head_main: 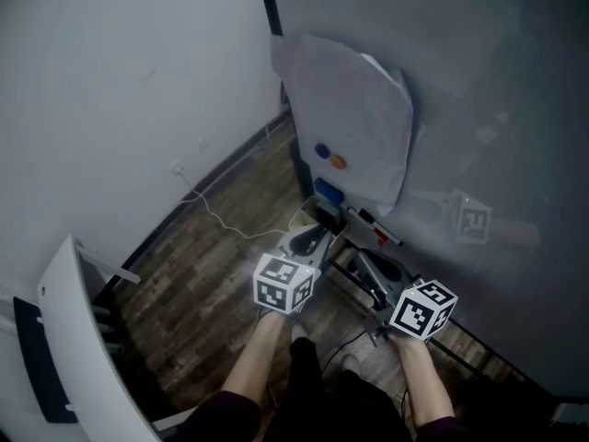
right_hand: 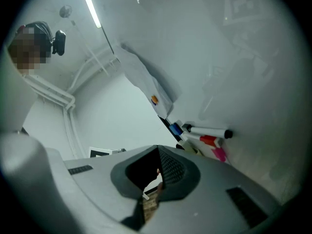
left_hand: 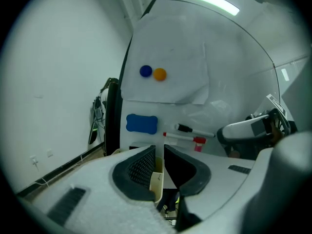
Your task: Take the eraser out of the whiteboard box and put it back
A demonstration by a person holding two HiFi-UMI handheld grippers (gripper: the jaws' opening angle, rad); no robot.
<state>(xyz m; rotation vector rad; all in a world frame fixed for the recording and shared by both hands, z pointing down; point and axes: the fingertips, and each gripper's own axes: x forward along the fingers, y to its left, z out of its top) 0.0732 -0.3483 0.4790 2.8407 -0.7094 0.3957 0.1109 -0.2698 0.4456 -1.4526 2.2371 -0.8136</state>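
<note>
The blue eraser [head_main: 329,191] clings to the whiteboard [head_main: 479,109] below a sheet of paper [head_main: 354,118] that carries a blue and an orange magnet. It shows ahead in the left gripper view [left_hand: 141,124] and small in the right gripper view [right_hand: 175,129]. My left gripper [head_main: 311,239] points at it from a short way off, jaws parted by a narrow slit [left_hand: 159,162]. The rim of a beige box [left_hand: 156,182] shows low in that slit; whether it touches the pads I cannot tell. My right gripper [head_main: 370,276] hangs to the right, jaws together and empty [right_hand: 159,172].
Black and red markers [head_main: 373,221] lie on the board right of the eraser. A white cable [head_main: 216,215] runs over the wood floor by the wall. A white panel [head_main: 83,339] stands at lower left. A square marker tag [head_main: 474,221] is on the whiteboard.
</note>
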